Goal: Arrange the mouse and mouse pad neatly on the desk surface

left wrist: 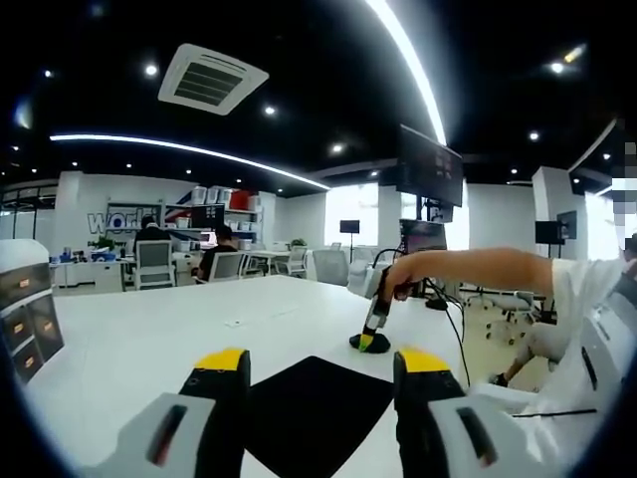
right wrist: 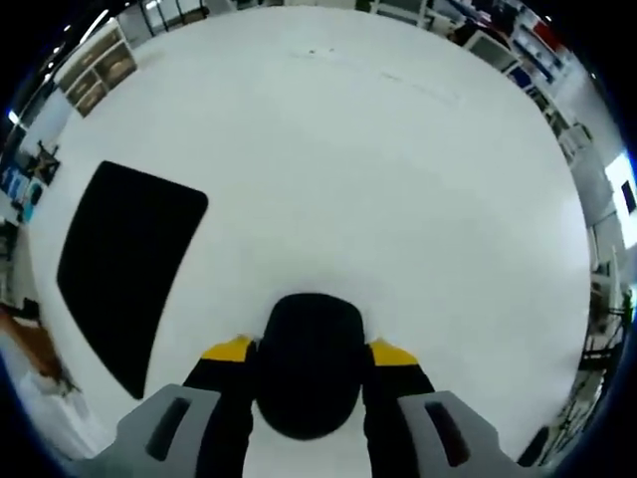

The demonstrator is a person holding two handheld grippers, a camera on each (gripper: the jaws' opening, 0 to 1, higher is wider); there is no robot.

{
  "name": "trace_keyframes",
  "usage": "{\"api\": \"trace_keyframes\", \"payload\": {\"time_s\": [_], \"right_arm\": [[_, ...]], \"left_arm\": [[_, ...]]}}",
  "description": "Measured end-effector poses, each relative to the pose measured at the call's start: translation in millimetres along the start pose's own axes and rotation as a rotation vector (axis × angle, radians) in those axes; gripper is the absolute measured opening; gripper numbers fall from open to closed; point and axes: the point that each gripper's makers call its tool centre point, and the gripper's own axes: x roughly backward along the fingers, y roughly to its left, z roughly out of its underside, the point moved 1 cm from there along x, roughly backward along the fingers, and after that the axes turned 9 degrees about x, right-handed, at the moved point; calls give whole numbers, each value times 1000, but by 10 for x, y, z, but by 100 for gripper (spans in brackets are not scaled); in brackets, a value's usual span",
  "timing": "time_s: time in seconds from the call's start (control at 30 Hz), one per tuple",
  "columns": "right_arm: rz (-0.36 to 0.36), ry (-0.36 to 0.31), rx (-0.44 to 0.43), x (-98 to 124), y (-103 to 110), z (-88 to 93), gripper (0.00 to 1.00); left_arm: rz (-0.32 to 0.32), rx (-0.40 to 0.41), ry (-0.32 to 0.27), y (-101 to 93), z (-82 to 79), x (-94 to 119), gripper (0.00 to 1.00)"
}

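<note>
- The left gripper (left wrist: 323, 373), grey-bodied with black, yellow-tipped jaws, is sitting nearest the lens in the left gripper view; its jaws are standing wide apart with nothing between them, hovering over the near edge of the pad.
- The broad white desk surface (left wrist: 149, 334) is stretching away beneath both grippers, and in the right gripper view the same surface (right wrist: 378, 169) is taking up most of the picture.
- The flat black rectangular mouse pad (left wrist: 318, 403) is lying on the surface just beyond the left jaws; in the right gripper view the pad (right wrist: 124, 269) is lying off to the left, apart from the mouse.
- A person's bare forearm (left wrist: 478, 271) is reaching in from the right of the left gripper view, gripping the handle of the right gripper (left wrist: 369, 339), which is pointing down at the surface just beside the pad's far corner.
- In the right gripper view the right gripper (right wrist: 311, 351) is closing its yellow-tipped jaws on either side of the rounded black computer mouse (right wrist: 309, 363), which is resting on the white surface.
- A small grey drawer unit (left wrist: 25, 309) is standing at the left edge of the surface.
</note>
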Motion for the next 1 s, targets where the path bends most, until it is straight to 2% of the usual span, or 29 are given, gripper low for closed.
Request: {"api": "trace_keyframes", "payload": {"time_s": [0.3,0.73,0.93,1.0], "right_arm": [[-2,-5,-2,131,-51,-111,40],[-1,16,67,379,-8,-295,40],[14,27,93,397,48,-301,40],[7,27,101,388,57,-351,40]], "left_arm": [[-5,4,0,9,7,1,58],[-9,3,-6,47,-24,46,58],[-9,0,-9,58,-37,59,58],[-10,1,-14,61,-52,66,58]]}}
